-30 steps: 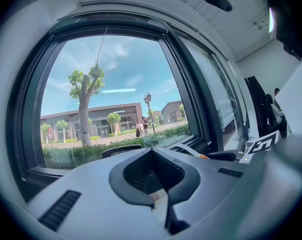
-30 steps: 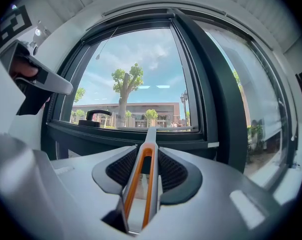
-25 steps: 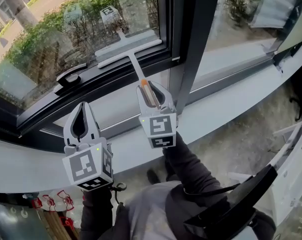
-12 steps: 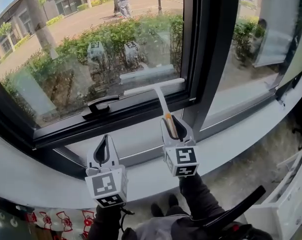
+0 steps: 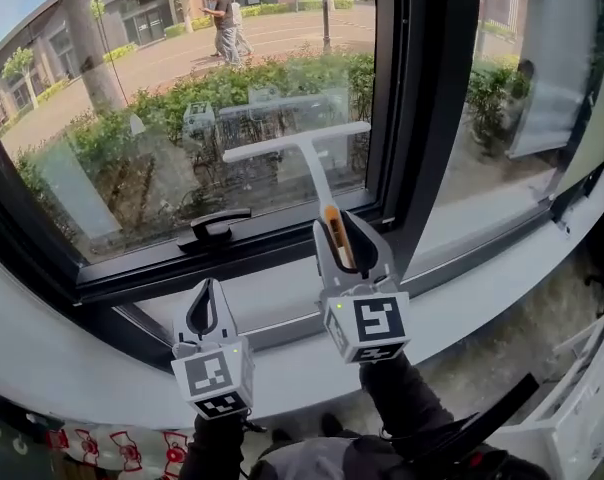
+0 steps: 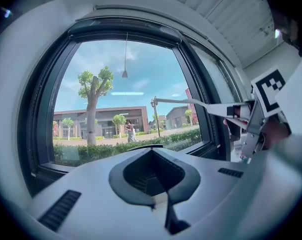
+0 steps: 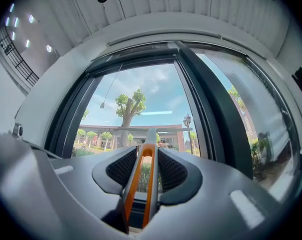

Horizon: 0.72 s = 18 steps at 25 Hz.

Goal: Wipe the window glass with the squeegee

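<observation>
The squeegee (image 5: pixel 312 163) is white with an orange-edged handle (image 7: pixel 143 174); its T-shaped blade (image 5: pixel 294 140) lies against the window glass (image 5: pixel 182 118) in the head view. My right gripper (image 5: pixel 344 230) is shut on the handle, below the blade. In the left gripper view the squeegee (image 6: pixel 201 105) shows at the right, held out toward the pane. My left gripper (image 5: pixel 204 303) hangs lower left by the sill, shut with nothing between its jaws (image 6: pixel 156 176).
A black window handle (image 5: pixel 214 228) sits on the dark lower frame. A thick black mullion (image 5: pixel 427 98) divides this pane from the right pane (image 5: pixel 512 88). The pale sill (image 5: pixel 482 268) runs below. People walk on the street outside (image 5: pixel 222 23).
The right gripper has raised the squeegee up the glass; the blade went from the bottom frame to mid-pane. The head view tilted upward. The left gripper stays low.
</observation>
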{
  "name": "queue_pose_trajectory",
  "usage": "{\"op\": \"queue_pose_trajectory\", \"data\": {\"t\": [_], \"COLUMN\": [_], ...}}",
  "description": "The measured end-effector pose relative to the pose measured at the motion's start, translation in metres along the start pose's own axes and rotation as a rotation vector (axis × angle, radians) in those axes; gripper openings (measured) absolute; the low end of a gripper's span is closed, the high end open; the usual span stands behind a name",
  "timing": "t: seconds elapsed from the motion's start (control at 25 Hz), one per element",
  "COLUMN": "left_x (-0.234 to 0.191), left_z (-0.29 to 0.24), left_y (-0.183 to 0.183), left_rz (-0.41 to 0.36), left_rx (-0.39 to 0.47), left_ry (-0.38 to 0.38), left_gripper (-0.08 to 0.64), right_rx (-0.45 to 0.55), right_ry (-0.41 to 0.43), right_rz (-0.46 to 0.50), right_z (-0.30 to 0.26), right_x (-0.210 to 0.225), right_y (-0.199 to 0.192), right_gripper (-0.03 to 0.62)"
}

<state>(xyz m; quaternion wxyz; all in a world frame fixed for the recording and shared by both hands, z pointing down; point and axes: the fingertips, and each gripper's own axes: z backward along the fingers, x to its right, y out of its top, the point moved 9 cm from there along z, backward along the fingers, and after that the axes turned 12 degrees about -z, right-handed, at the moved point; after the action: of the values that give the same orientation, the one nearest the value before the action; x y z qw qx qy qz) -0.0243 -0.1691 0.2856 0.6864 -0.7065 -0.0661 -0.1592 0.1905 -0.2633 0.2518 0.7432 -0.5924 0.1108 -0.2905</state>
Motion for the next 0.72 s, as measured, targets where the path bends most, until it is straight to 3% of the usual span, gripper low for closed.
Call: {"op": "queue_pose_trajectory", "data": {"t": [0.36, 0.72], "left_x": [-0.071, -0.137], "left_z": [0.003, 0.01], "left_y": [-0.007, -0.019], "left_rz": [-0.032, -0.038], "left_rx": [0.034, 0.045], "left_ry": [0.002, 0.055], "left_gripper": [-0.002, -0.002], "right_rx": [0.222, 0.263], "right_ry": [0.046, 0.068], "right_rz": [0.063, 0.097], "right_z": [-0.074, -0.127], "right_x": [-0.082, -0.141], "right_y": [0.076, 0.093], "right_gripper": [0.13, 0.13]}}
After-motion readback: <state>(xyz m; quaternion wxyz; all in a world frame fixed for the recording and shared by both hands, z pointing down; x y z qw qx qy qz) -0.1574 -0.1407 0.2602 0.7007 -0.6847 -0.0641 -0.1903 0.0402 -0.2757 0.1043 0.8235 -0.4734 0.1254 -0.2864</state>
